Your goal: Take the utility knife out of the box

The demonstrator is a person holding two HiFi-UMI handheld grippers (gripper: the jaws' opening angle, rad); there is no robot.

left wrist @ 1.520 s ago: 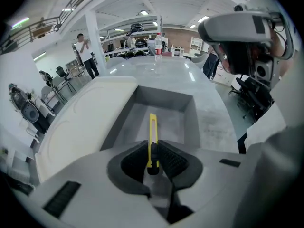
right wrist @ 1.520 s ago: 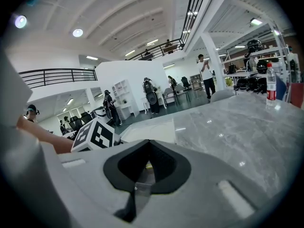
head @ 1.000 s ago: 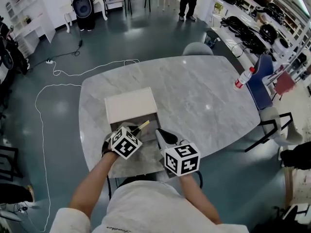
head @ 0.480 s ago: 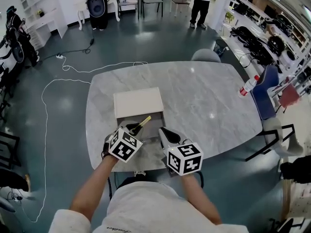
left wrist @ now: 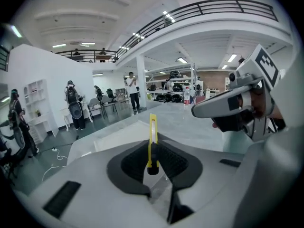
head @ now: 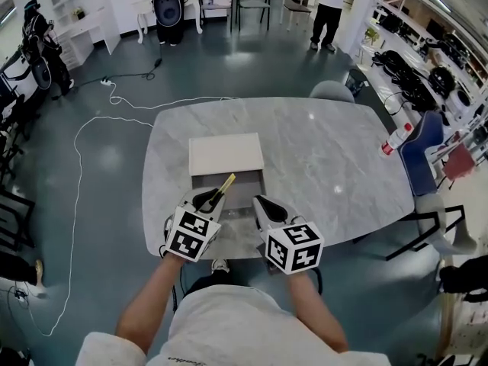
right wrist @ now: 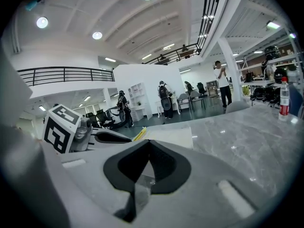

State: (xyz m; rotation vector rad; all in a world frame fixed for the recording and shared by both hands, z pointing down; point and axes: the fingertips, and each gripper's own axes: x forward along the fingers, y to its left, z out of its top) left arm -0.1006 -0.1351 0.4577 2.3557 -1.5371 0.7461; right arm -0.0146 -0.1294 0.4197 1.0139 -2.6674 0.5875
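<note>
The utility knife [left wrist: 152,137], yellow with a dark butt, is pinched between the pads of the left claw [head: 207,200], which is clenched on its rear end. The knife runs forward along the jaws, and its yellow front end sticks out past their tips. From the head view it angles away from the person and a little toward the right claw [head: 263,205], and it shows over the near, open grey part of the box [head: 226,154]. How high it sits above that opening cannot be told.

The box lies just ahead of both claws on the marble worktop [head: 328,151]. Its white top panel is on the side farther from them, and its open part is on the side nearer them.

The right claw is just to the right of the left one, at about the same reach, near the box's front right corner. Its dark pads meet at their tips with nothing between them. Both claws are held by the person's bare forearms at the near edge of the worktop.

Far to the right of the claws, near the worktop's right edge, stands a clear bottle [head: 394,140] with a red cap and label. A blue chair [head: 422,140] is beside that edge. Beyond the far edge is a grey chair [head: 332,91], a white cable [head: 97,124] trails over the floor to the left, and a person [head: 330,8] stands in the distance.
</note>
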